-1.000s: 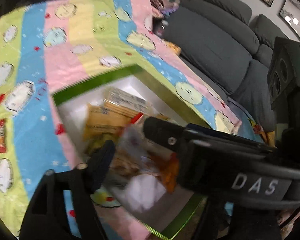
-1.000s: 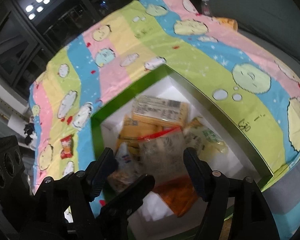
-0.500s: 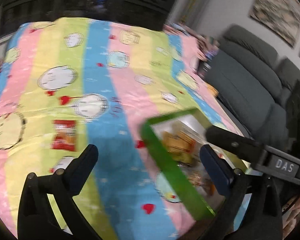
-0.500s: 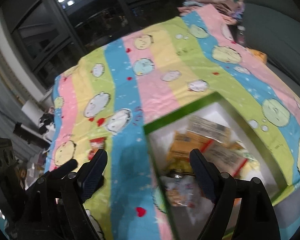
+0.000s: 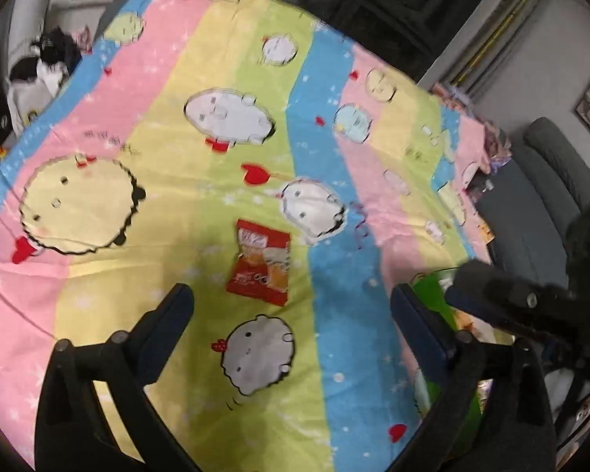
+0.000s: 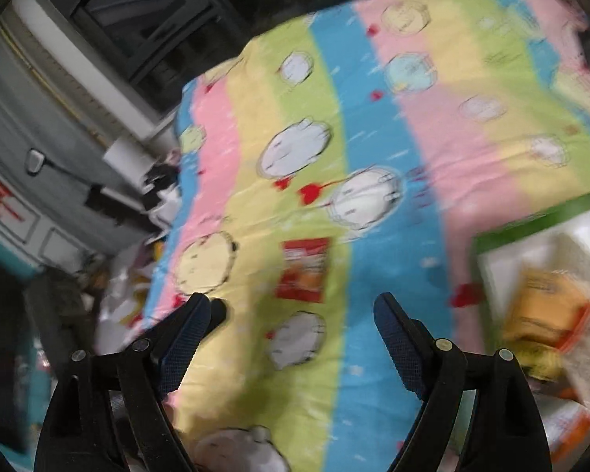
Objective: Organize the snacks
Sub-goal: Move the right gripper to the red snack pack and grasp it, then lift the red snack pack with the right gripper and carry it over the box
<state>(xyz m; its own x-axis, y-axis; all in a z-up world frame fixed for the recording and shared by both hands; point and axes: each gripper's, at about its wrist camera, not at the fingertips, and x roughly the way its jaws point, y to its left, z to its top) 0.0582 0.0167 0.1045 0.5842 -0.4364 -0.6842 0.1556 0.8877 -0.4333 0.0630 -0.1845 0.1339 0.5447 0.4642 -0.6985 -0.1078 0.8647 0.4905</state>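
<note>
Landmark: I take the red packet (image 5: 259,261) as my reference; it lies flat on the striped cloth (image 5: 224,78), on a yellow-green band.
Packet: alone on the cloth, touching neither gripper; a white cartoon blob is printed just beyond it and a grey one just on my side of it.
Left gripper (image 5: 291,306): jaws stand wide apart with nothing between them but cloth; they narrowed a little just now after springing wide. The packet sits just ahead of the gap, near its middle.
Right gripper (image 6: 293,314): jaws well apart and empty, having just been opening. In its view, which is blurred, the packet is just ahead of the gap.
Box (image 6: 539,220): green-rimmed, white inside, well to the right of the packet; in the left view only a green corner shows behind the right gripper's finger.
Box contents: an orange pack (image 6: 546,314) and other wrappers, too smeared for me to tell apart.
Sofa (image 5: 531,220): grey, far right of the packet, past the cloth's edge.
</note>
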